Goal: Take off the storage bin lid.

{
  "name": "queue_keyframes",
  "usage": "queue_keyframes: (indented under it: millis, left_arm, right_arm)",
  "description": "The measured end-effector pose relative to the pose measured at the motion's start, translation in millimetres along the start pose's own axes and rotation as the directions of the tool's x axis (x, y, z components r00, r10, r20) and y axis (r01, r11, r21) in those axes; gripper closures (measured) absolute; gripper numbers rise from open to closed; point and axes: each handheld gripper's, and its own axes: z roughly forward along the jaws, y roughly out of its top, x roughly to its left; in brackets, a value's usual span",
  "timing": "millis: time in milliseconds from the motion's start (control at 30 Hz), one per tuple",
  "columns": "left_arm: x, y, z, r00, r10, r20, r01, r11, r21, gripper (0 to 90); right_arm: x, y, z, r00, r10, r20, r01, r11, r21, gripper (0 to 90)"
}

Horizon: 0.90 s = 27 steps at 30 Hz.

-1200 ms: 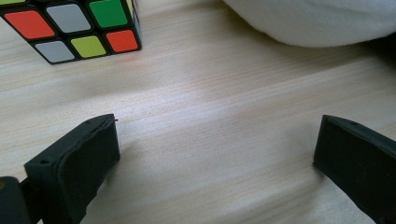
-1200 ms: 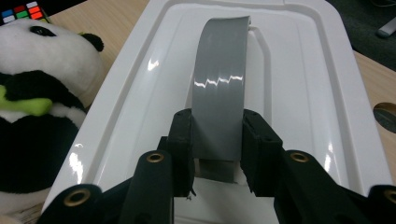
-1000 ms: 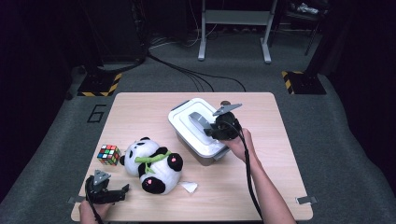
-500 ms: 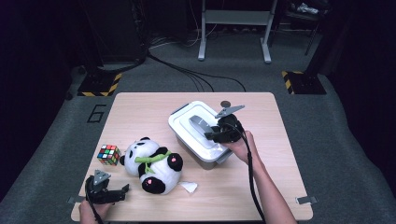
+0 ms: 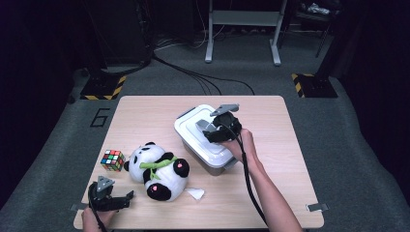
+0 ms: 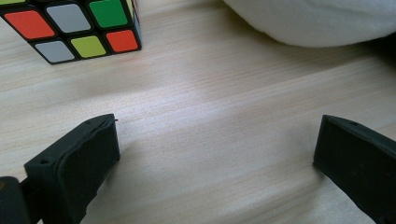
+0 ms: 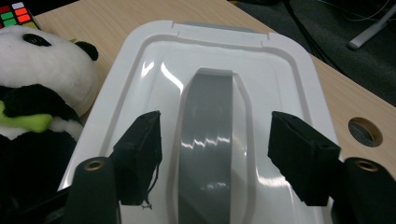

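1. Box (image 5: 208, 142) mid-worktop (image 5: 270, 193), lid (image 7: 140, 93) on, panda (image 5: 159, 170) just left of box.
2. Right gripper (image 7: 215, 154) fingers just opening, half apart, straddling lid handle (image 7: 208, 140), gripping nothing.
3. Risk: lid perhaps unseated; fingers snagging handle on retreat.
4. Left gripper (image 6: 215, 154) left of box, wide apart, empty; cube (image 6: 74, 25) near, could be nudged.

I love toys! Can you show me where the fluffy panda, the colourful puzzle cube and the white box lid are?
black-and-white plush panda (image 5: 159, 170): high view, on its belly.
multicoloured puzzle cube (image 5: 112, 160): high view, top face.
white plastic box lid (image 7: 140, 100): right gripper view, glossy left side.
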Motion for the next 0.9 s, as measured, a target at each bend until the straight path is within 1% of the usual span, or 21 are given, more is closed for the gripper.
queue_keyframes:
  millis: [33, 67, 100, 133, 167, 233, 267, 300, 333, 367, 400, 467, 533, 567, 633, 667, 700, 767, 900]
  left_arm:
    - [0.0, 0.0, 0.0, 1.0000, 0.000, 0.000, 0.000, 1.0000, 0.000, 0.2]
    - [0.0, 0.1, -0.2, 1.0000, 0.000, 0.000, 0.000, 1.0000, 0.003, 0.2]
    - [0.0, 0.0, 0.0, 1.0000, 0.000, 0.000, 0.000, 1.0000, 0.000, 0.2]
    - [0.0, 0.0, -0.1, 1.0000, 0.000, 0.000, 0.000, 1.0000, 0.001, 0.2]
    - [0.1, 0.2, -0.1, 1.0000, 0.001, -0.001, -0.001, 1.0000, 0.002, 0.2]
    - [0.1, 0.0, 0.1, 1.0000, 0.000, -0.001, 0.000, 1.0000, -0.001, 0.2]
    - [0.0, 0.1, -0.2, 1.0000, 0.000, 0.000, 0.000, 1.0000, 0.003, 0.2]
    - [0.0, 0.1, -0.2, 1.0000, 0.000, 0.000, 0.000, 1.0000, 0.003, 0.2]
    - [0.0, 0.0, 0.0, 1.0000, 0.000, 0.000, 0.000, 1.0000, 0.000, 0.2]
    - [0.1, 0.1, 0.1, 1.0000, 0.001, -0.001, -0.001, 1.0000, -0.001, 0.2]
    - [0.1, 0.1, 0.1, 1.0000, 0.001, -0.001, -0.001, 1.0000, -0.001, 0.2]
    - [0.1, 0.1, 0.1, 1.0000, 0.001, 0.000, -0.001, 1.0000, -0.001, 0.2]
    - [0.1, 0.1, 0.1, 1.0000, 0.001, -0.001, -0.001, 1.0000, -0.001, 0.2]
    - [0.1, 0.2, -0.1, 1.0000, 0.001, -0.001, -0.001, 1.0000, 0.002, 0.2]
    - [0.1, 0.2, -0.1, 1.0000, 0.001, 0.000, -0.001, 1.0000, 0.002, 0.2]
    - [0.1, 0.2, -0.1, 1.0000, 0.001, 0.000, -0.001, 1.0000, 0.002, 0.2]
    - [0.2, 0.1, 0.1, 1.0000, 0.001, 0.000, -0.001, 1.0000, -0.002, 0.2]
    - [0.2, 0.3, -0.2, 1.0000, 0.002, -0.001, -0.002, 1.0000, 0.003, 0.2]
    - [0.2, 0.2, -0.2, 1.0000, 0.002, -0.001, -0.002, 1.0000, 0.003, 0.1]
  right_arm:
    - [0.9, 2.9, 2.1, 1.0000, -0.007, 0.003, 0.007, 1.000, 0.009, 42.3]
    - [1.2, 5.1, 4.3, 0.9996, -0.029, 0.006, 0.029, 0.999, 0.021, 44.4]
    - [3.2, 7.1, 6.7, 0.9993, -0.033, 0.018, 0.032, 0.999, 0.038, 47.3]
    - [3.5, 8.7, 9.0, 0.9981, -0.054, 0.029, 0.053, 0.998, 0.045, 51.0]
    - [5.4, 9.9, 11.0, 0.9983, -0.048, 0.033, 0.046, 0.997, 0.054, 53.9]
    - [7.7, 11.3, 14.5, 0.9974, -0.052, 0.049, 0.049, 0.996, 0.074, 59.9]
    - [8.0, 11.4, 16.4, 0.9965, -0.066, 0.051, 0.062, 0.995, 0.073, 62.9]
    - [9.7, 11.2, 17.4, 0.9970, -0.059, 0.050, 0.055, 0.995, 0.082, 63.5]
    - [10.9, 11.1, 18.3, 0.9962, -0.059, 0.064, 0.053, 0.995, 0.084, 64.1]
    - [11.7, 11.3, 18.5, 0.9964, -0.055, 0.065, 0.049, 0.995, 0.082, 64.5]
    - [11.4, 11.7, 18.7, 0.9959, -0.062, 0.067, 0.057, 0.995, 0.080, 64.7]
    - [11.6, 11.9, 18.4, 0.9962, -0.052, 0.070, 0.047, 0.996, 0.080, 65.3]
    - [11.2, 12.1, 18.1, 0.9953, -0.059, 0.076, 0.053, 0.996, 0.077, 65.8]
    - [11.0, 12.3, 17.6, 0.9956, -0.061, 0.072, 0.056, 0.996, 0.074, 65.9]
    - [12.2, 13.2, 15.6, 0.9963, -0.047, 0.072, 0.041, 0.997, 0.072, 66.0]
    - [11.5, 14.2, 14.8, 0.9956, -0.060, 0.072, 0.056, 0.996, 0.063, 66.0]
    - [12.5, 15.3, 13.0, 0.9962, -0.053, 0.069, 0.049, 0.997, 0.064, 66.0]
    - [12.7, 18.0, 9.6, 0.9960, -0.061, 0.066, 0.058, 0.997, 0.051, 66.0]
    - [12.4, 23.6, 0.2, 0.9966, -0.052, 0.063, 0.051, 0.998, 0.030, 66.0]
